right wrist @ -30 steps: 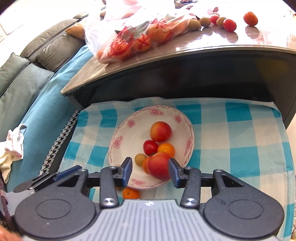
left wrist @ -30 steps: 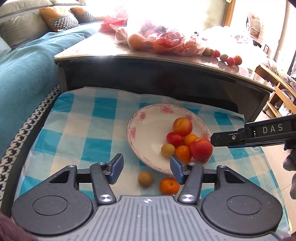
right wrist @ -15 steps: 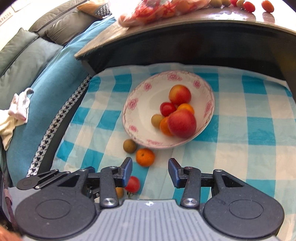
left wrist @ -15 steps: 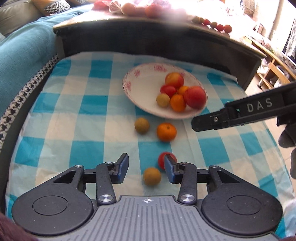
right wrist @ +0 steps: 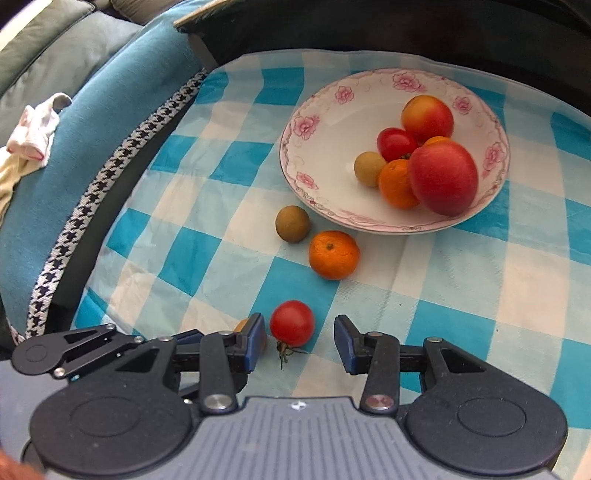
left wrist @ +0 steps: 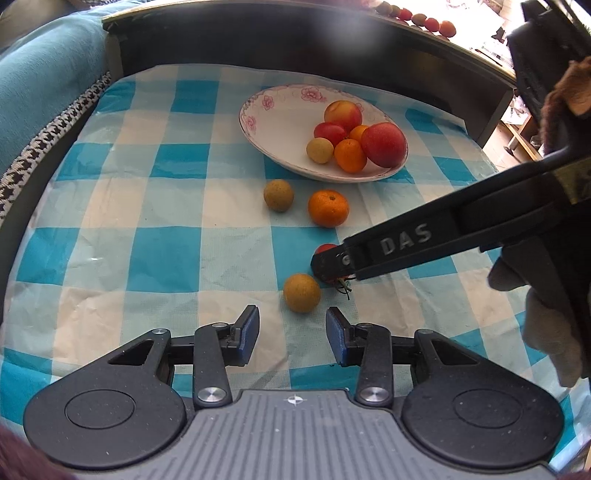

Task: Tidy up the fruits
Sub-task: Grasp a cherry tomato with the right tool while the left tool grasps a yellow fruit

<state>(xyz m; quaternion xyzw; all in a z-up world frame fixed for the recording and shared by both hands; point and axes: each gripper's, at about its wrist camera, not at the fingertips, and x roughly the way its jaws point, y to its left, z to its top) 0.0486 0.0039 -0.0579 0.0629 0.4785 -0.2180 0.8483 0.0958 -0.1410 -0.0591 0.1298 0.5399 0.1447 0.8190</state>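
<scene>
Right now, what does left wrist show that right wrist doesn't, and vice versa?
Left wrist only: the right gripper's arm marked DAS, hiding most of the red tomato; the whole tan fruit nearest the left gripper; small fruits on the dark table's far edge.
Right wrist only: the whole tomato between the open fingers of the right gripper; a crumpled cloth on the sofa.
Both: the flowered plate of fruit, the loose mandarin, a brownish fruit, the checked cloth.

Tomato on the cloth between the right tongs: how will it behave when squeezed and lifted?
The tomato looks round and glossy, so it may roll or slip sideways if the open right tongs close off-center. Its skin seems thin and taut, so a hard squeeze would probably bruise or split it. It is small, so likely light, and its stem faces the tongs, not the pads.
</scene>
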